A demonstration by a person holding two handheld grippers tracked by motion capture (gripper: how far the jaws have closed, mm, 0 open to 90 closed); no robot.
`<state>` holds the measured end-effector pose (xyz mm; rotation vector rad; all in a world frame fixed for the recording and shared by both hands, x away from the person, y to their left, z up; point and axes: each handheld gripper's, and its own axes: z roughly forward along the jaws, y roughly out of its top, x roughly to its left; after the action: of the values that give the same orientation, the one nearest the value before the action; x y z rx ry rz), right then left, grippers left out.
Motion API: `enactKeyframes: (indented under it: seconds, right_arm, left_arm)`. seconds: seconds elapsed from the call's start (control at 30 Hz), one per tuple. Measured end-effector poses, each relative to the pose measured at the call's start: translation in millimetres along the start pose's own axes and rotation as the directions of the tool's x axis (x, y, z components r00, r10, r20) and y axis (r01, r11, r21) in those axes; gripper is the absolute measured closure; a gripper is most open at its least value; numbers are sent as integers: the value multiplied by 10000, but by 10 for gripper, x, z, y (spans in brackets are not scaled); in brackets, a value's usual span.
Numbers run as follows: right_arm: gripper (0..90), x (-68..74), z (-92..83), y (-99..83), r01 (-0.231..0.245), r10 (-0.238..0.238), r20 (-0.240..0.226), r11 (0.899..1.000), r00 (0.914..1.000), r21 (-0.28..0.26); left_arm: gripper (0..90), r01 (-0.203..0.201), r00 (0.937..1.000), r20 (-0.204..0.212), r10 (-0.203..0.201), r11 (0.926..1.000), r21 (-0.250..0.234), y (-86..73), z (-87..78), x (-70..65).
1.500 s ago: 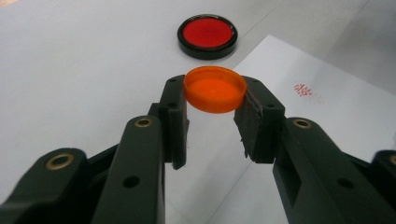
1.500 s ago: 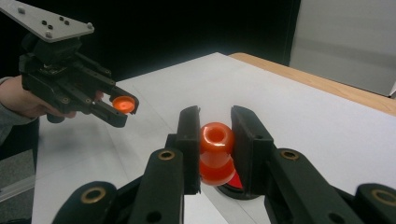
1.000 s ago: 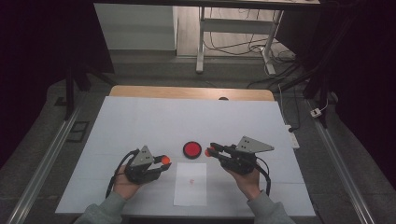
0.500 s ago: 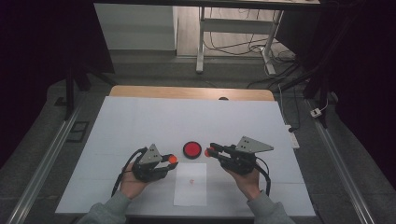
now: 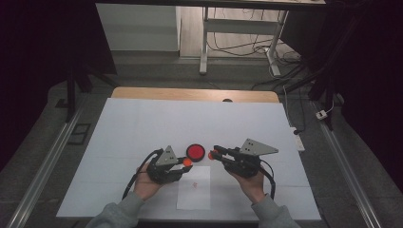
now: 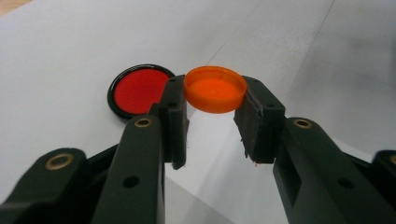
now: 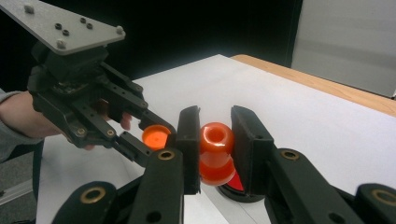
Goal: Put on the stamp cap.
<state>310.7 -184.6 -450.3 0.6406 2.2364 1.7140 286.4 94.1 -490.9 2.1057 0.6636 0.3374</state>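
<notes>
**Two small orange parts, two edge grips, little margin**

Your left gripper (image 5: 187, 162) has its fingers (image 6: 173, 116) closed on an orange cap (image 6: 215, 88), pinched by its rim alone, open side up, just above the white table (image 5: 142, 128). Your right gripper (image 5: 212, 153) has its fingers (image 7: 189, 140) clamped on an orange bottle (image 7: 216, 153), mouth open and facing the camera, over a red disc with a black rim (image 5: 195, 152). The two parts are near each other but apart.

The likely trouble is misalignment: if cap and mouth meet tilted, the cap could jam crooked or pop out of its thin rim grip and roll across the table. The rounded bottle could also twist between flat fingers under pressure. A white paper sheet (image 5: 194, 187) lies between your hands.
</notes>
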Motion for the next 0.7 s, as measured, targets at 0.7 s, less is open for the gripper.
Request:
enactKeyframes:
  seconds: [0.7]
  right_arm:
    - [724, 10, 17, -8, 34, -33, -63, 10000, 10000, 63]
  left_arm:
    - [641, -144, 9994, 330, 137, 9997, 195, 109, 308, -96]
